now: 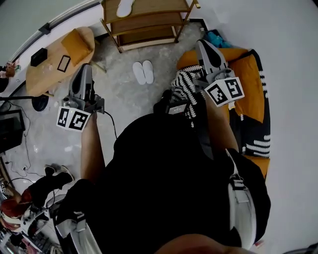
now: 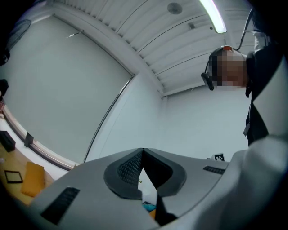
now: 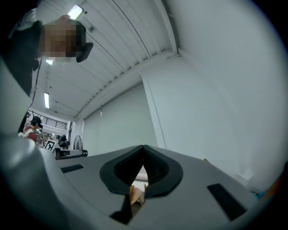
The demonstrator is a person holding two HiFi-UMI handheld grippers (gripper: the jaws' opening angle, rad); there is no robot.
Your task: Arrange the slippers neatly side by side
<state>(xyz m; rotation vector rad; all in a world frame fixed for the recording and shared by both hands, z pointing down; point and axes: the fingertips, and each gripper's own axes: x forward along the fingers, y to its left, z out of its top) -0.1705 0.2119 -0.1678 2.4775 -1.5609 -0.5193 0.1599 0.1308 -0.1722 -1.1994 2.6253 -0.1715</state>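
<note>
Head view alone shows 2 slippers [image 1: 143,72] side by side; left gripper [image 2: 143,152] and right gripper [image 3: 143,148] closed, empty.

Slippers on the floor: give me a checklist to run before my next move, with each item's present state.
1. Slippers lie side by side on the floor: ok.
2. Pair parallel, ends roughly level: ok.
3. Left gripper shut, nothing between its jaws: ok.
4. Right gripper shut, nothing between its jaws: ok.
5. Both grippers raised clear of the slippers: ok.
6. White object on the wooden shelf is a further slipper: cannot tell.
</note>
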